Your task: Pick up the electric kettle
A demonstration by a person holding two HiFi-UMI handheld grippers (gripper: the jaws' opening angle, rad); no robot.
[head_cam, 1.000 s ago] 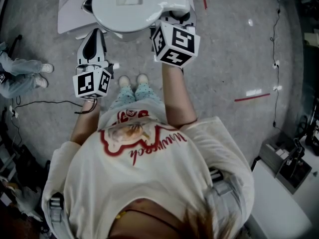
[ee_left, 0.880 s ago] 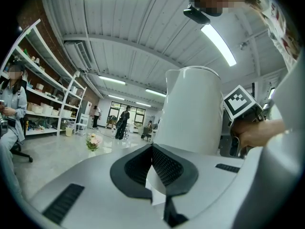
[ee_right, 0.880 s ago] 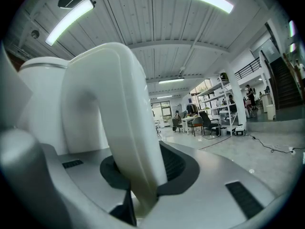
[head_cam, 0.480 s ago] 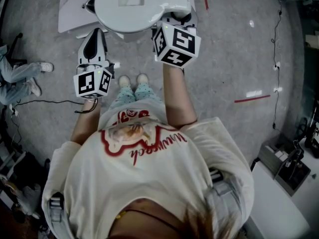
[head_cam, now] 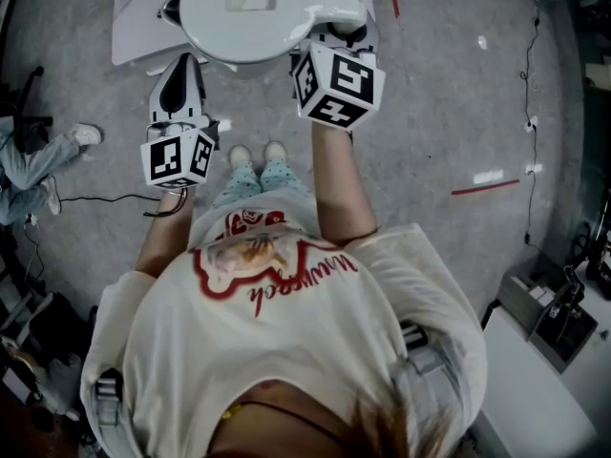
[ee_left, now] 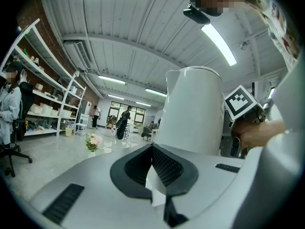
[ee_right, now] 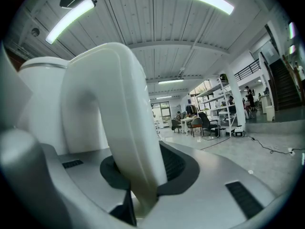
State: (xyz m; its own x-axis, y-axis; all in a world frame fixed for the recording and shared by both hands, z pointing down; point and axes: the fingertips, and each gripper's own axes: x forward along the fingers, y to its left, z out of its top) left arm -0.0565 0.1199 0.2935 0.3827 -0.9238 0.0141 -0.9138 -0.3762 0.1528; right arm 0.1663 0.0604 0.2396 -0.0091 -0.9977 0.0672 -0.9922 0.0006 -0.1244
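Note:
The white electric kettle point(head_cam: 243, 12) shows from above as a round lid at the top of the head view, its curved handle point(head_cam: 334, 8) pointing right. My right gripper point(head_cam: 336, 34) is shut on that handle, and in the right gripper view the handle point(ee_right: 114, 118) stands between the dark pads point(ee_right: 174, 163) with the kettle body point(ee_right: 38, 104) to its left. My left gripper point(head_cam: 181, 70) hovers left of the kettle, apart from it. Its jaws point(ee_left: 153, 163) are together with nothing held. The kettle body point(ee_left: 193, 113) rises just beyond them to the right.
A white board point(head_cam: 134, 27) lies under and behind the kettle. A bystander's legs point(head_cam: 38, 156) and a floor cable point(head_cam: 86, 198) are at the left. Red tape marks point(head_cam: 487, 187) cross the grey floor. A white table with boxes point(head_cam: 544, 389) stands at lower right, and shelves point(ee_left: 43, 94) line a wall.
Both grippers and the kettle have stayed still. The bystander's legs at the left edge have shifted downward and farther out of view.

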